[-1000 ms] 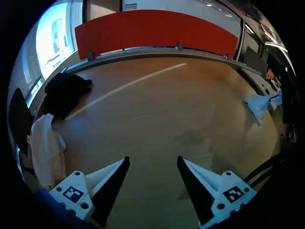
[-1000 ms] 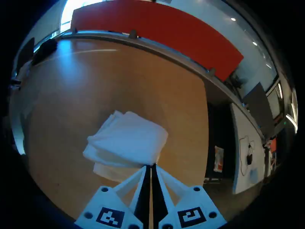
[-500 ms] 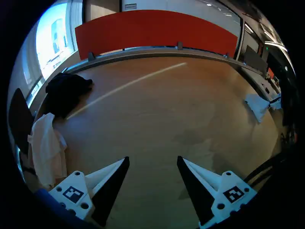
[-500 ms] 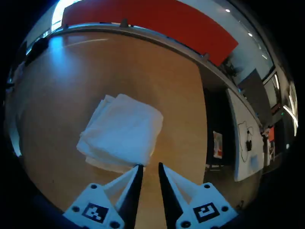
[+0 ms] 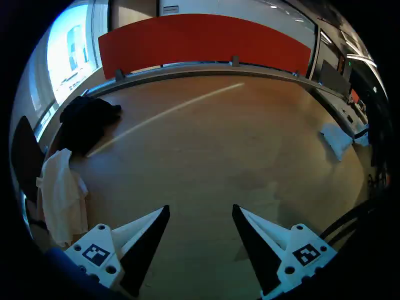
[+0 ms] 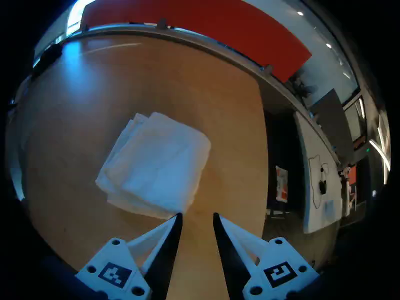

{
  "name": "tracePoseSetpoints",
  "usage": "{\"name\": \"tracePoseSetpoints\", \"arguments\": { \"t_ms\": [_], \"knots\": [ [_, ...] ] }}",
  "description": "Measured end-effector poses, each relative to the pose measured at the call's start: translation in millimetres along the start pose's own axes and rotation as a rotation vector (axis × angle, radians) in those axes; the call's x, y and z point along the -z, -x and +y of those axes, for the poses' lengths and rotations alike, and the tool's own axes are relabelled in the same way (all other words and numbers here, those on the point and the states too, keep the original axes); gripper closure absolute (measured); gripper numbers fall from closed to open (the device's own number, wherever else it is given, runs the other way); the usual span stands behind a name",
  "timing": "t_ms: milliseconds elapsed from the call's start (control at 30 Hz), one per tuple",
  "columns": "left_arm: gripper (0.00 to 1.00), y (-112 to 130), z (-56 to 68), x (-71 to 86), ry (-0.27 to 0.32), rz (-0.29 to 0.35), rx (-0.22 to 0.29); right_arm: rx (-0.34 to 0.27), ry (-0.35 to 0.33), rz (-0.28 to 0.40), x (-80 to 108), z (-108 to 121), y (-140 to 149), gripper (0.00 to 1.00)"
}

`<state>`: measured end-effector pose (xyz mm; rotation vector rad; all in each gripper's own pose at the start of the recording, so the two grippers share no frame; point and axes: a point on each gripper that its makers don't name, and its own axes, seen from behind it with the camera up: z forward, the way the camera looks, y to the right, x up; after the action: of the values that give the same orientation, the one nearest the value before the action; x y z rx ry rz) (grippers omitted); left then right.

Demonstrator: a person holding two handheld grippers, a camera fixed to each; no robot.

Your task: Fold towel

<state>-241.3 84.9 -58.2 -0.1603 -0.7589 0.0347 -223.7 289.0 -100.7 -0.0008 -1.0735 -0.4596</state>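
A folded white towel [image 6: 155, 165] lies flat on the wooden table [image 6: 150, 75] in the right gripper view, just ahead and to the left of my right gripper [image 6: 196, 220]. That gripper is open a little, with bare wood in the gap between its fingers, and does not touch the cloth. The same towel [image 5: 336, 139] appears small at the far right of the left gripper view. My left gripper [image 5: 200, 212] stands wide open over bare wood with nothing between its fingers.
A black garment [image 5: 87, 120] and an unfolded white cloth [image 5: 60, 195] lie at the table's left edge. A red divider panel [image 5: 205, 40] runs along the far edge. Right of the table's edge [image 6: 265, 150] is a drop to dark floor.
My right gripper let go of the towel, opened and drew back slightly. The towel now lies flat on the table. The left gripper has not moved.
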Motion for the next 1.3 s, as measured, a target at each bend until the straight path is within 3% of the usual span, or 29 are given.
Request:
{"name": "tracePoseSetpoints", "arguments": {
  "t_ms": [233, 300, 367, 433, 567, 967, 1300],
  "knots": [
    [0.08, -1, -0.2, -0.1, 0.004, 0.002, 0.0, -0.004, 0.009, 0.004, 4.2, 2, 1, 0.53],
    [0.07, -1, -0.2, 0.0, 0.004, 0.002, -0.001, -0.006, 0.01, 0.01, 5.3, 2, 0, 0.44],
    [0.07, -1, -0.1, 0.3, 0.005, 0.003, -0.003, -0.008, 0.013, 0.016, 6.2, 2, -2, 0.27],
    [0.08, -1, 0.3, 0.9, 0.006, 0.004, -0.003, -0.011, 0.013, 0.021, 6.6, 2, -3, 0.17],
    [0.07, -1, 0.7, 1.8, 0.007, 0.006, -0.001, -0.018, 0.015, 0.031, 6.8, 2, -6, 0.05],
    [0.07, -3, -0.4, 4.0, 0.007, 0.014, 0.0, -0.03, 0.022, 0.063, 11.4, 1, -15, 0.04],
    [0.07, -5, -1.2, 7.5, 0.004, 0.025, 0.003, -0.092, -0.01, 0.156, 21.8, -15, -37, 0.04]
  ]
}}
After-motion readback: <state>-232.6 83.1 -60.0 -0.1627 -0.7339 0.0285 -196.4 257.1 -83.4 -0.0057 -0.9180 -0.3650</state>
